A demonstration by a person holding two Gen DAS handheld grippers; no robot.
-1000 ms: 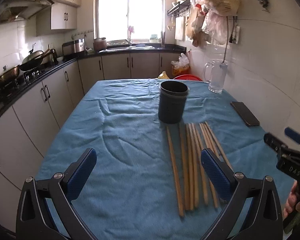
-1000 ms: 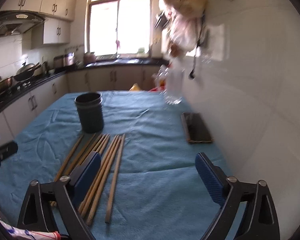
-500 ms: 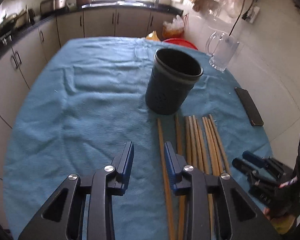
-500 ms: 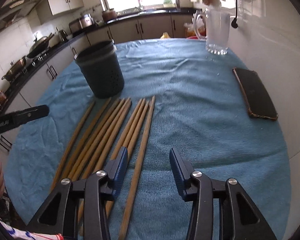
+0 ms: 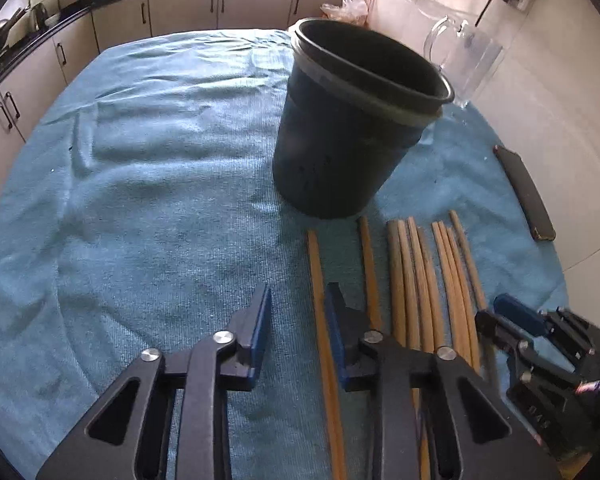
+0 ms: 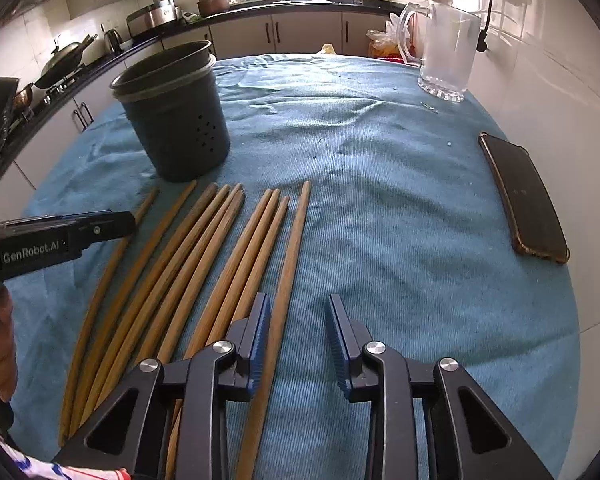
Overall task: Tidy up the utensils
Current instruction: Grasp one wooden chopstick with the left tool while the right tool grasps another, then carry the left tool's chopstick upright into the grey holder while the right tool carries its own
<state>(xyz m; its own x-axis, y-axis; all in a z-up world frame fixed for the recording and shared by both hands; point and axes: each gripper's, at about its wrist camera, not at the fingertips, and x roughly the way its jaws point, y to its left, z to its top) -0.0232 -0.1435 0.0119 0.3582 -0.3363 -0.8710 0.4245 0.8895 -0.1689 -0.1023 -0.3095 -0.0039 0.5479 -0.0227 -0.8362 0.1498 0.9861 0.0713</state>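
Several wooden chopsticks (image 5: 412, 280) (image 6: 204, 264) lie side by side on the blue cloth, in front of a dark round holder (image 5: 340, 152) (image 6: 176, 120) that stands upright. My left gripper (image 5: 298, 316) hovers low over the leftmost chopstick (image 5: 318, 280). Its jaws are closing, and the stick lies between them beside the right pad, ungripped. My right gripper (image 6: 296, 324) is over the rightmost chopstick (image 6: 296, 232). Its jaws are closing too, with that stick just inside the left pad. Each gripper shows in the other's view: the right gripper (image 5: 494, 312), the left gripper (image 6: 116, 224).
A black phone (image 5: 524, 196) (image 6: 524, 200) lies near the cloth's right edge by the tiled wall. A clear glass pitcher (image 5: 468, 60) (image 6: 444, 52) stands at the back right. Bare blue cloth (image 5: 140, 200) stretches to the left of the holder. Kitchen cabinets run behind.
Both grippers have come down and tipped toward the chopsticks. Their jaws have narrowed from wide open to a small gap, each now astride an outer chopstick.
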